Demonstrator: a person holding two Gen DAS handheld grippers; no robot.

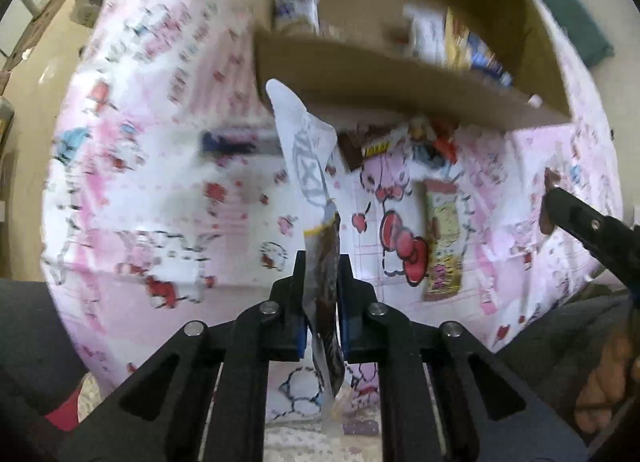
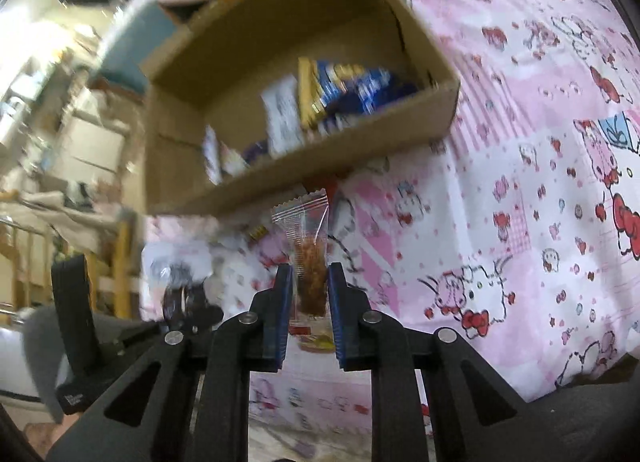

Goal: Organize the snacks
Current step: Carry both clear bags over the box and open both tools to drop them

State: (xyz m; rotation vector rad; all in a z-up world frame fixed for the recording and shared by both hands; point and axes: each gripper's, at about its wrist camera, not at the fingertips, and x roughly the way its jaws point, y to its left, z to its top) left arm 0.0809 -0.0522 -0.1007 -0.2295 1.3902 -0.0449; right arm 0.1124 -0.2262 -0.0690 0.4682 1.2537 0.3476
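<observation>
Left gripper point(image 1: 322, 262): we clamp a white-and-dark snack packet point(image 1: 316, 190), its crinkled top standing up, above the pink cartoon-print sheet point(image 1: 160, 182).
Right gripper point(image 2: 308, 274): we pinch a clear sachet point(image 2: 308, 246) of reddish-brown strips, upright, serrated seal on top.
Cardboard box point(image 2: 320, 166): just beyond, holding blue, yellow and white packets.

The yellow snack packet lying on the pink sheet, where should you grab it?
The yellow snack packet lies flat and long on the sheet. Probably best to come from above and pinch across its narrow width, near the middle, since its long edges are free on both sides.
</observation>
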